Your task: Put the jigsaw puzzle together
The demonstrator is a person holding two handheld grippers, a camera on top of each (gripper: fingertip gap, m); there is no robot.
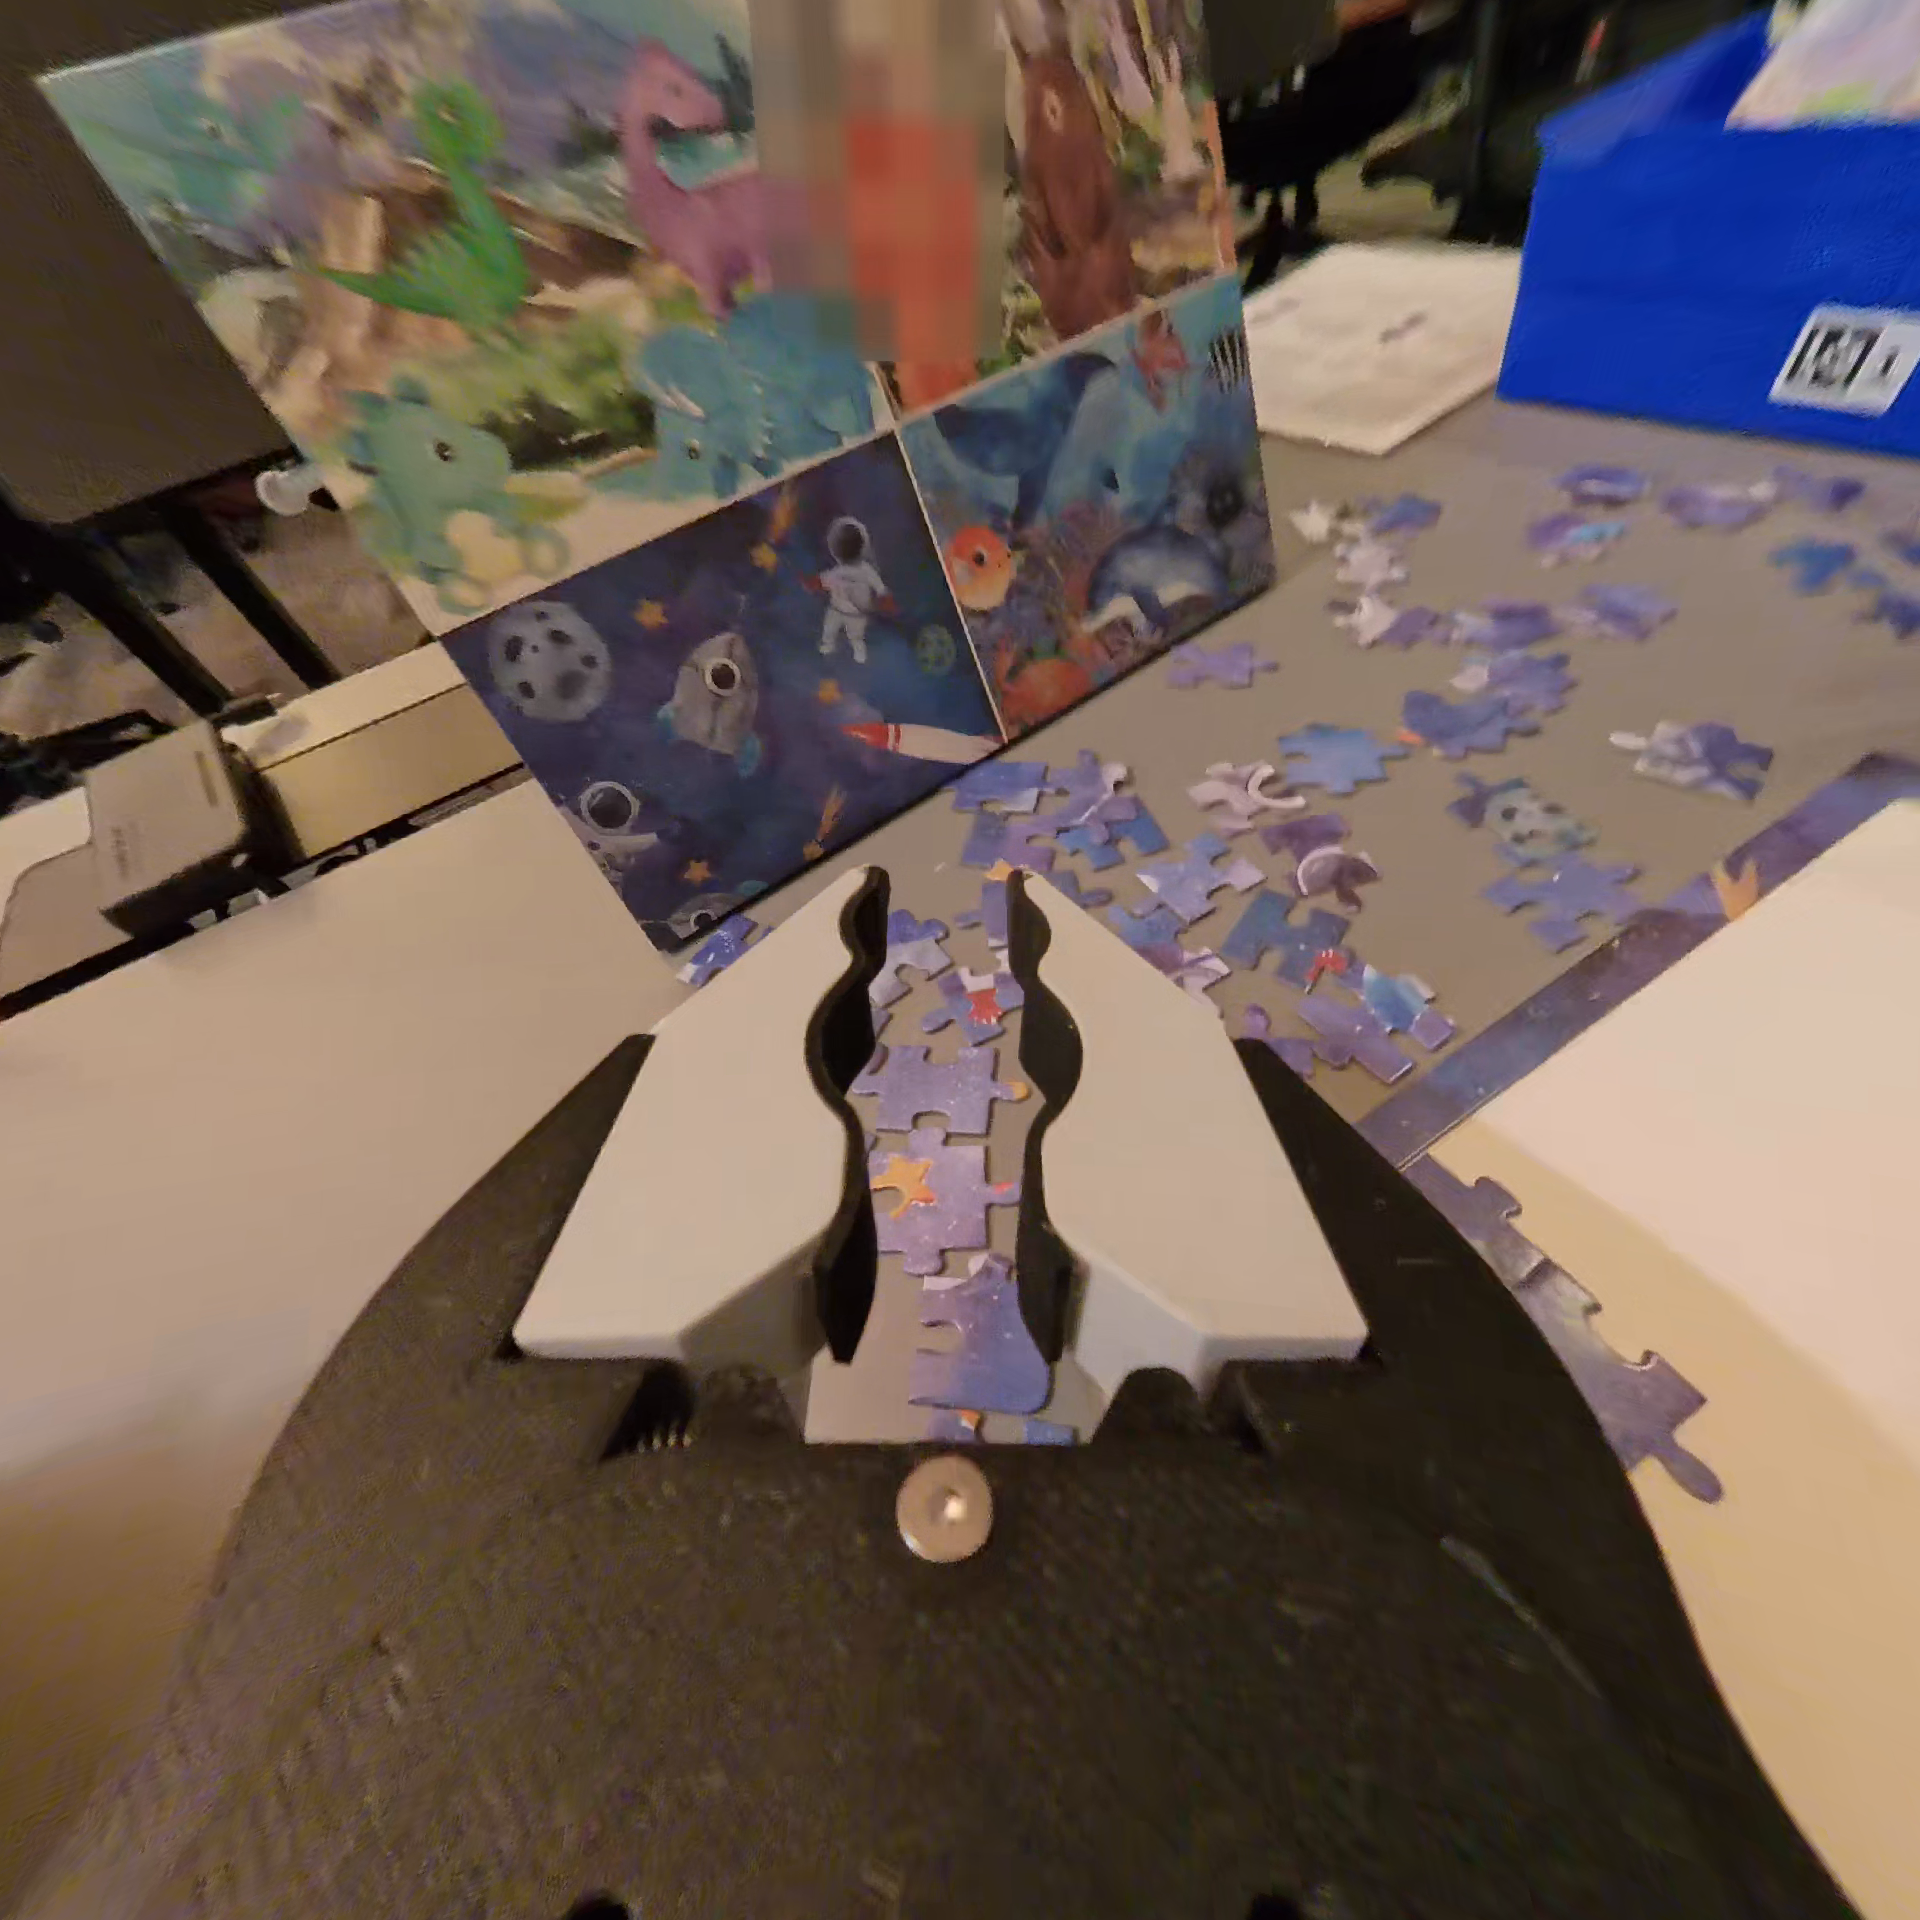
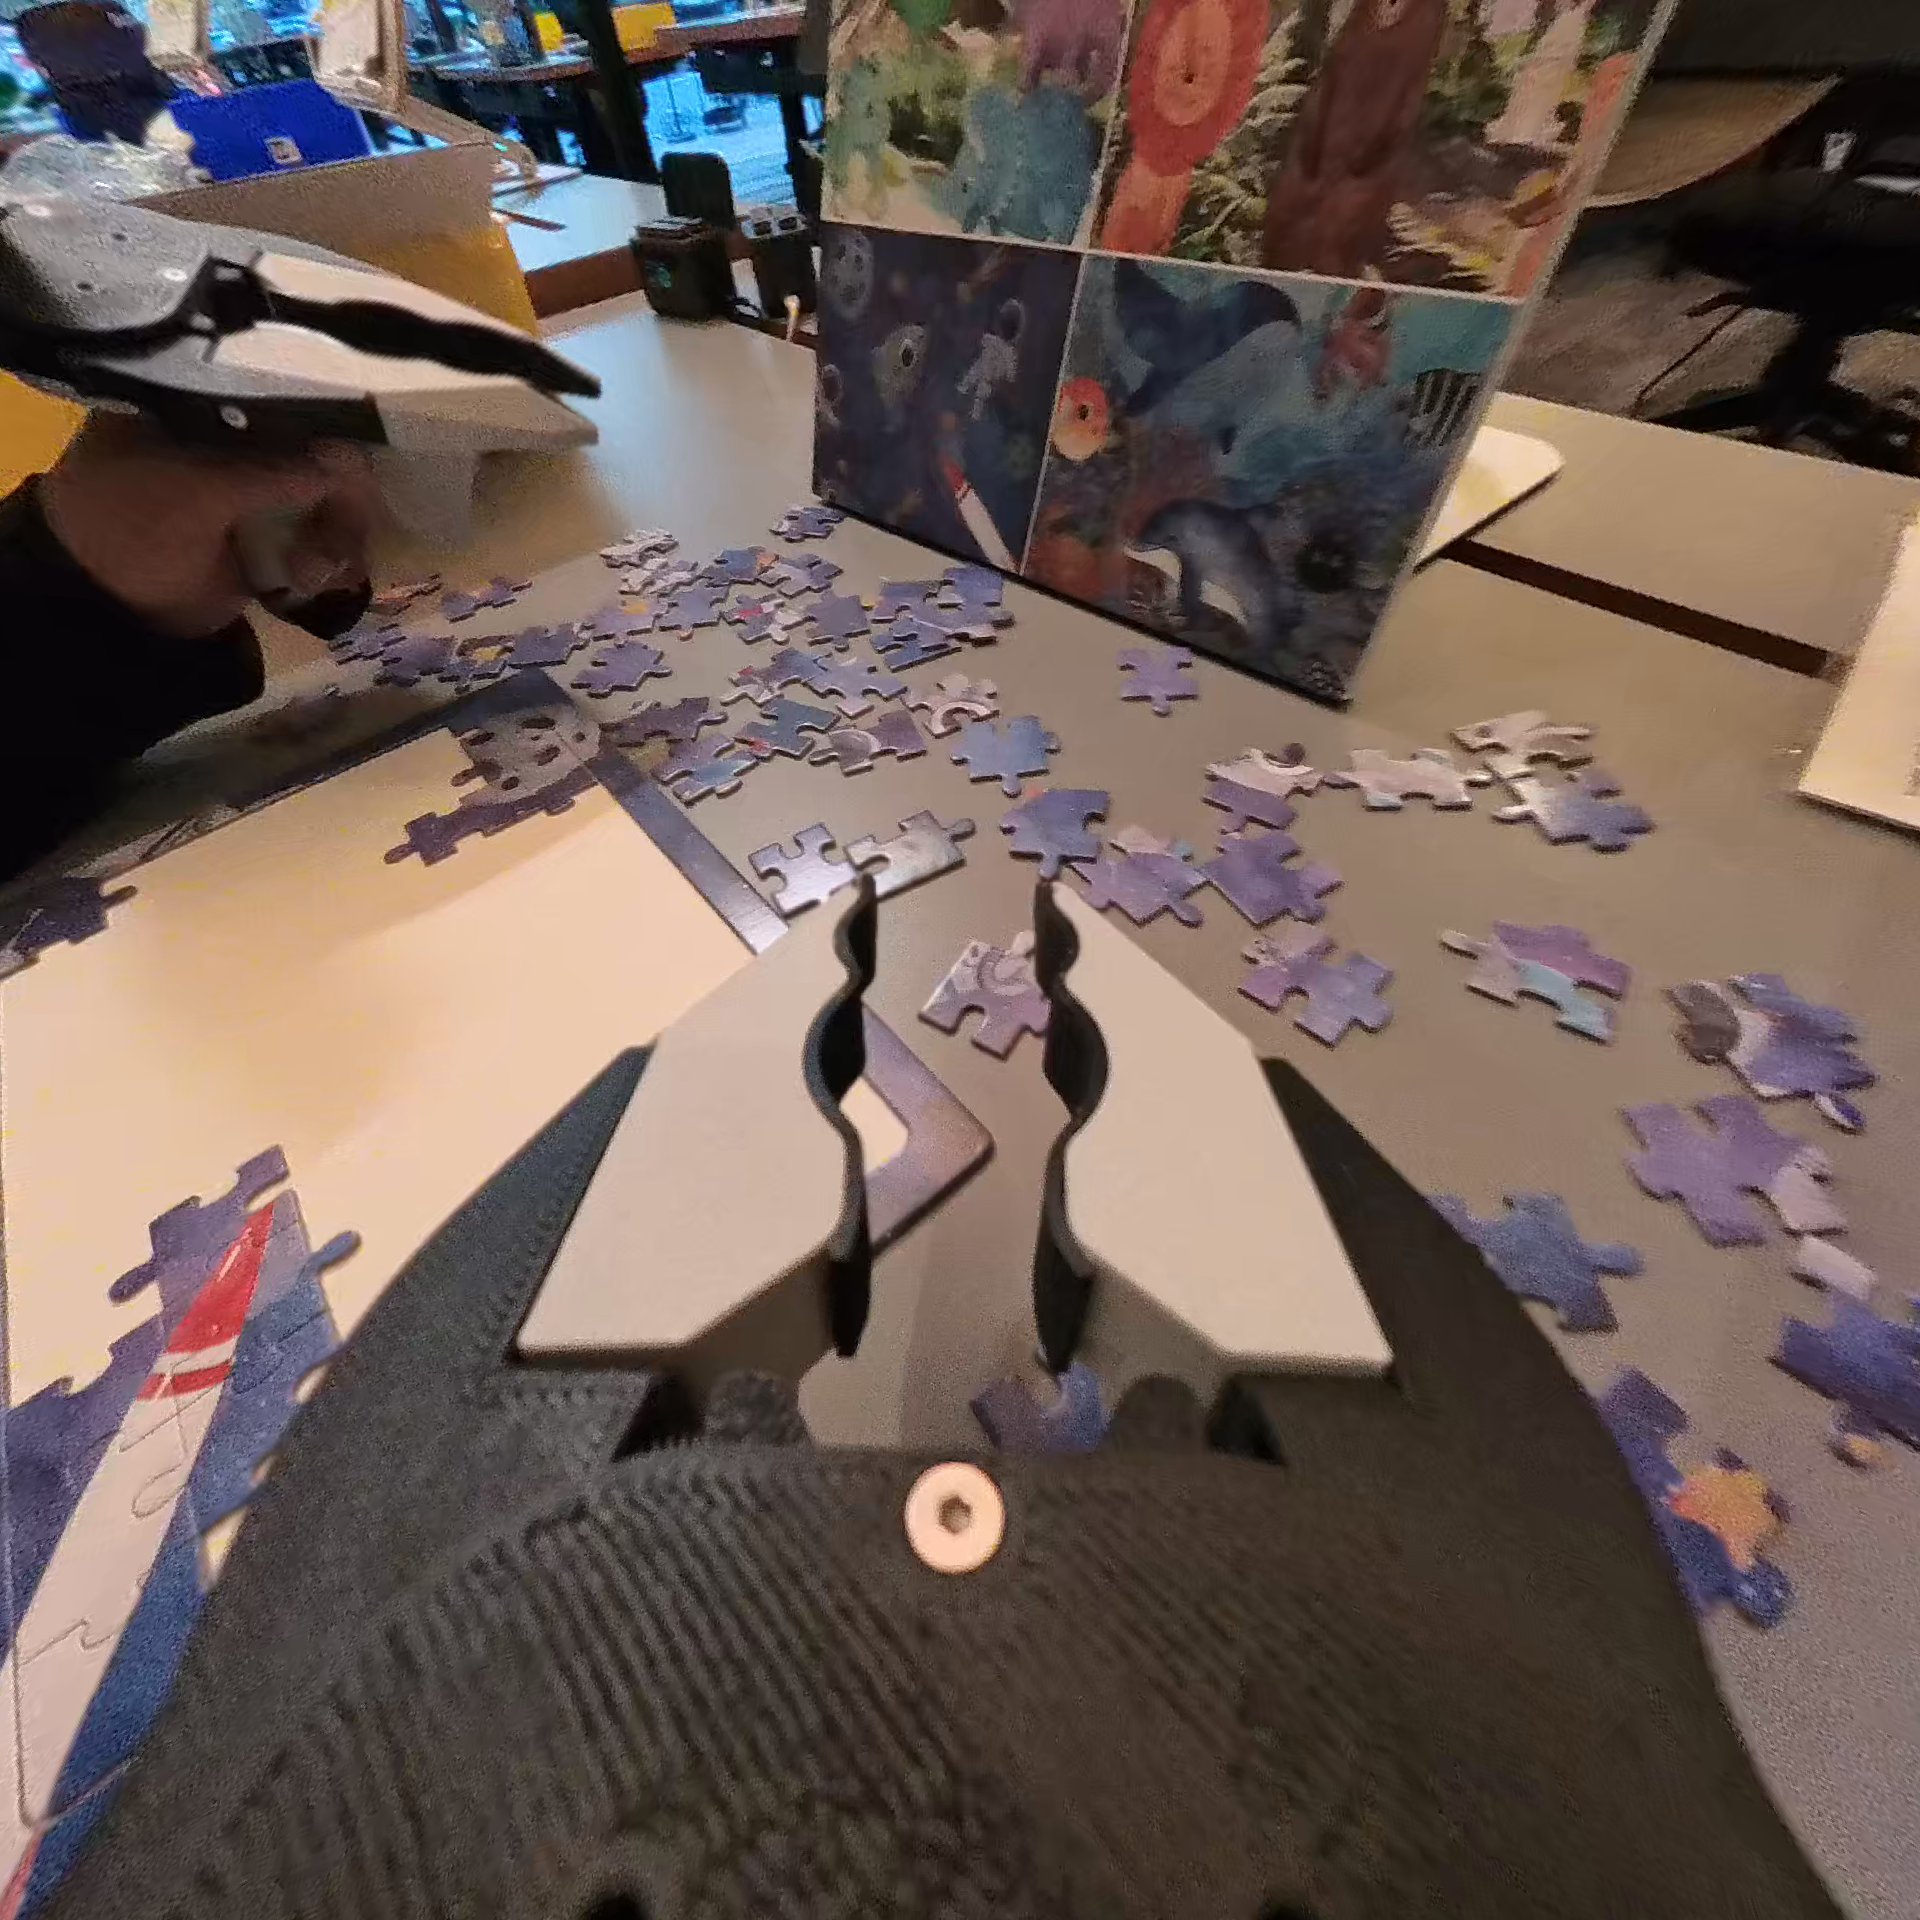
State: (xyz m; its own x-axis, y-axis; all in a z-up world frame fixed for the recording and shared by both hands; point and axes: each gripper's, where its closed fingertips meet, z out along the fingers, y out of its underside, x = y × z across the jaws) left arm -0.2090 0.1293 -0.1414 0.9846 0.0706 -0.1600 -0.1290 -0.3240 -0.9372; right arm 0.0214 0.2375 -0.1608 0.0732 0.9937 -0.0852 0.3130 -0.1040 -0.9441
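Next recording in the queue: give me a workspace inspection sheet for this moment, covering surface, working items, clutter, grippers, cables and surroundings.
Surface: grey table, mostly covered.
Working items: loose blue-purple puzzle pieces scattered flat; puzzle board with dark frame, cream middle largely unfilled, some pieces already set; picture box standing upright behind the pieces.
Clutter: white paper sheet; blue bin at the far edge.
Grippers: left gripper open over loose pieces, holding nothing; right gripper open above the board's corner and a purple piece, holding nothing.
Cables: nothing seen.
Surroundings: other tables and dark chairs behind; a person's dark sleeve at left.
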